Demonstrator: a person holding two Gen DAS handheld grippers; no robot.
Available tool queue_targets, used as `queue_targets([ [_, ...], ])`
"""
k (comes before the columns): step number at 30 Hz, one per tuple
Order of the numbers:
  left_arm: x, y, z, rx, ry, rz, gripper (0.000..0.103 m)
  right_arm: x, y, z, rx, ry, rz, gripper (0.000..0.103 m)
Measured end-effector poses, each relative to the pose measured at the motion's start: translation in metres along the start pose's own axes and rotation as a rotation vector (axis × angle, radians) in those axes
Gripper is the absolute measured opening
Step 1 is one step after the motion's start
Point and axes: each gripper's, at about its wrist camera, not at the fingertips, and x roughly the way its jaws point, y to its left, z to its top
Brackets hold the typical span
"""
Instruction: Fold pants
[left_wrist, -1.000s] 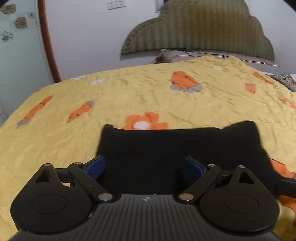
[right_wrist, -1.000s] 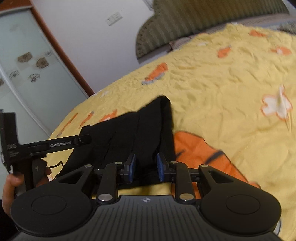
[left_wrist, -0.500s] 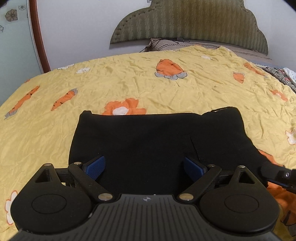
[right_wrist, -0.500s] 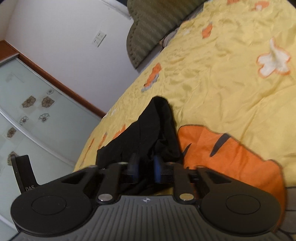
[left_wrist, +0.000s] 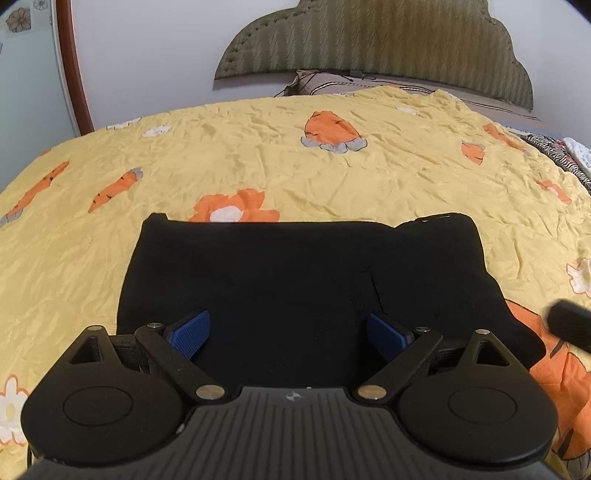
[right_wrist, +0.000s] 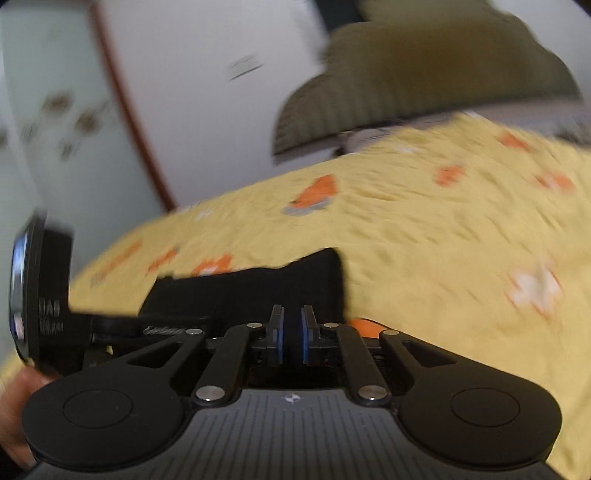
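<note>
The black pants lie folded into a flat rectangle on the yellow bedspread. My left gripper hovers over their near edge, its blue pads wide apart and empty. In the blurred right wrist view the pants lie just beyond my right gripper, whose blue pads stand close together with a narrow gap. I cannot tell whether any cloth sits between them. The left gripper's body shows at the left of that view.
The bedspread has orange carrot and flower prints. A green padded headboard and a pillow are at the far end. A wood-framed glass door stands at left. Striped fabric lies at the bed's right edge.
The right gripper lowered the pants' right side flat onto the bed and swung fast. The left gripper stayed open and rose slightly, so more of the pants shows.
</note>
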Motion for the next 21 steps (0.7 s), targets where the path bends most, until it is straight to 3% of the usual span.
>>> queue_targets([
  [2,-0.001,-0.001,-0.001,-0.002,-0.004,0.002,0.094,0.021,0.012,-0.003,-0.068,0.06,0.001,0.009],
  [4,-0.001,-0.002,-0.001,0.003,-0.001,0.006,0.094,0.038,0.016,-0.013,-0.126,0.121,-0.068,0.008],
  [11,-0.002,-0.002,0.0,-0.01,-0.006,0.004,0.094,0.027,0.015,-0.008,-0.174,0.1,-0.134,0.009],
  [15,-0.002,0.0,0.001,-0.018,-0.005,0.007,0.094,0.032,0.016,-0.005,-0.177,0.108,-0.094,0.009],
  [18,-0.004,0.001,0.002,-0.012,-0.009,0.009,0.094,0.039,0.016,-0.014,-0.233,0.137,-0.12,0.009],
  [21,-0.006,0.004,0.002,-0.003,-0.017,0.013,0.094,0.034,0.013,-0.003,-0.185,0.122,-0.11,0.01],
])
